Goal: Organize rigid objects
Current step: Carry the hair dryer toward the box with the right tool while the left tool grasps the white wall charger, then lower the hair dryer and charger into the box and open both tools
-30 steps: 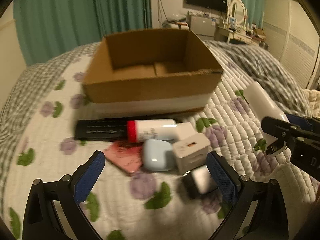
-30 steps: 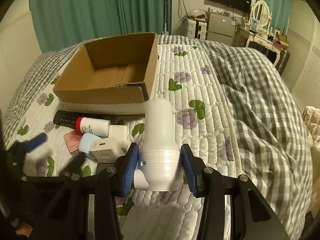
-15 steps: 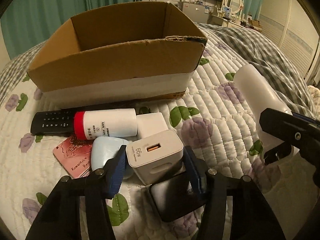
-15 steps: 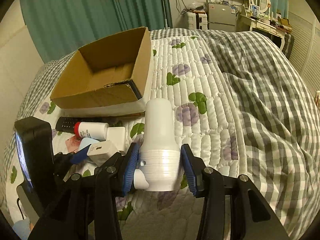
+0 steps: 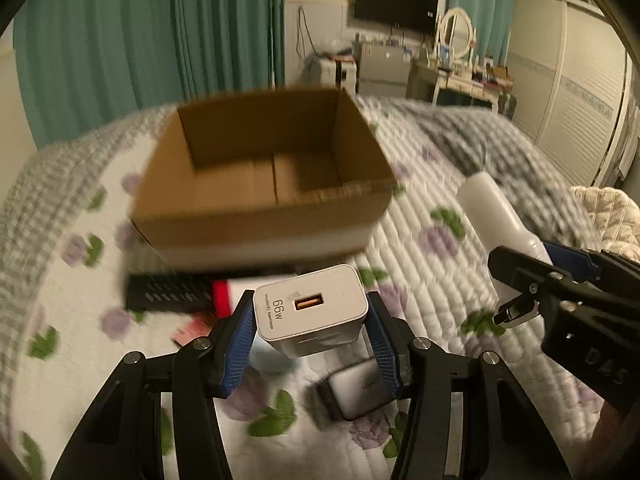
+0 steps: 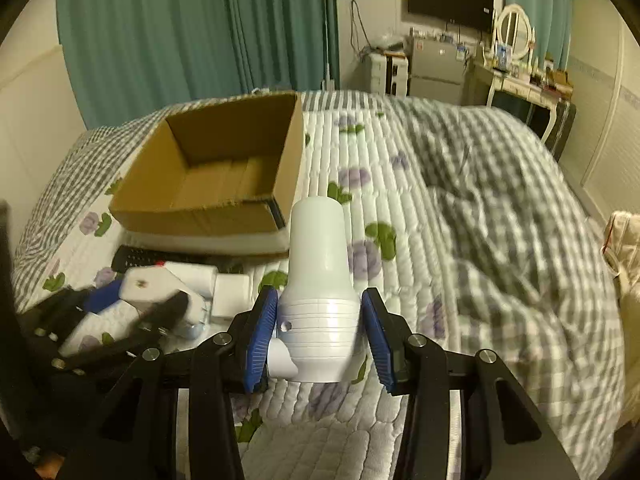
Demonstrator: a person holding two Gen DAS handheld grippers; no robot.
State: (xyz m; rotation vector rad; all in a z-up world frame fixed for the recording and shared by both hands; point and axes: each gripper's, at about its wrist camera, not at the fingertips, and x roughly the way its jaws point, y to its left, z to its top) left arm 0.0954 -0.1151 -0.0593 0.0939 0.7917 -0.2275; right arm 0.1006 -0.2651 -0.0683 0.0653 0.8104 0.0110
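So the left gripper (image 5: 310,334) is clamped on a white 66W charger (image 5: 311,310), blue pads pressed on both its sides, USB port facing the camera. The charger is up off the bed, sitting in front of the open cardboard box (image 5: 262,184), which looks empty inside from both views.

The right gripper (image 6: 319,338) is squeezed around a white bottle (image 6: 318,276), holding it by the wider ribbed end with the narrower end pointing away toward the quilt (image 6: 400,208). In the left wrist view you can see that same bottle off to the right, well apart from the charger.

Under and behind the charger there's still a little pile on the quilt: a black remote (image 5: 168,292) lying just in front of the box, a white tube with a red band (image 5: 221,298) mostly hidden behind the charger, a pinkish card (image 5: 192,328) poking out near the left finger, and a small black-and-white boxy thing (image 5: 356,388) below the right finger. Pretty blurry, so can't make out more than that.

The box sits on a bed with a flower-print quilt, and a gray checked blanket (image 6: 500,208) is bunched up on the right side.
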